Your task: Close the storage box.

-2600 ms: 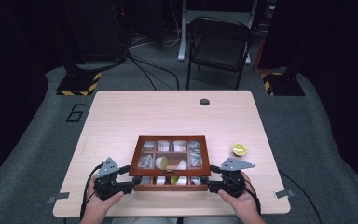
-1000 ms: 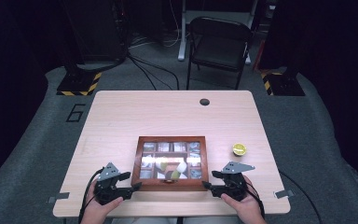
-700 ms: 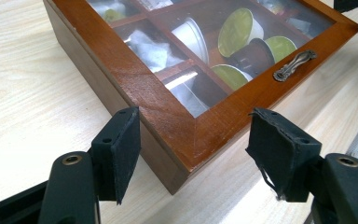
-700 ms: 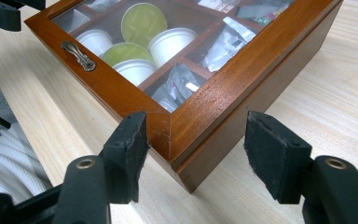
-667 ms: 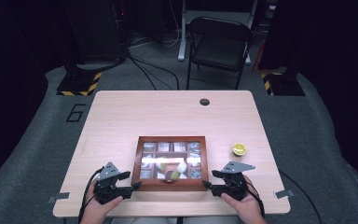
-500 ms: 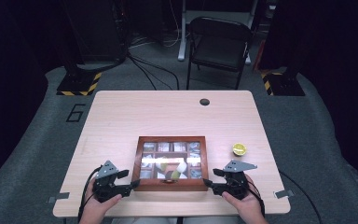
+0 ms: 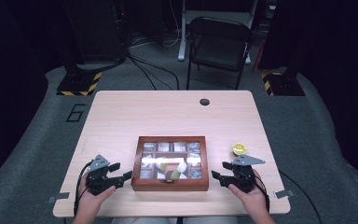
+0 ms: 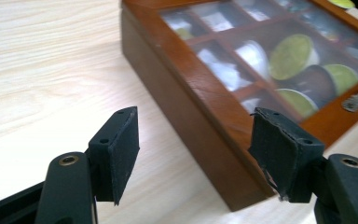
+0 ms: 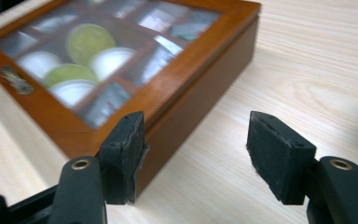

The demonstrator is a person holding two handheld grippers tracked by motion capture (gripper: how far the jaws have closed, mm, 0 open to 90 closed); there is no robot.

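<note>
A shut wooden box [image 7: 168, 185] with a glass lid lies near the table's front edge, with green and white capsules [image 7: 162, 163] in its compartments. My left gripper [image 7: 122, 171] sits just off the box's left side. Its jaws have just been opening and stand open [image 8: 196, 140], with the box's side [image 8: 200, 116] past the pads and nothing pressed between them. My right gripper [image 7: 219, 170] is beside the box's right side, also open [image 9: 196, 140] and a little wider than before. The box corner [image 9: 186, 93] lies close by its left pad.
A yellow capsule [image 7: 239, 149] stands on the table just behind the right gripper. A round cable hole [image 7: 204, 101] sits near the table's far edge, and a black chair [image 7: 219, 42] stands beyond it. Bare tabletop [image 7: 168, 116] stretches behind the box.
The box has come down from between the grippers to rest flat. Both grippers have drawn slightly outward from its sides, and the left jaws have parted.
</note>
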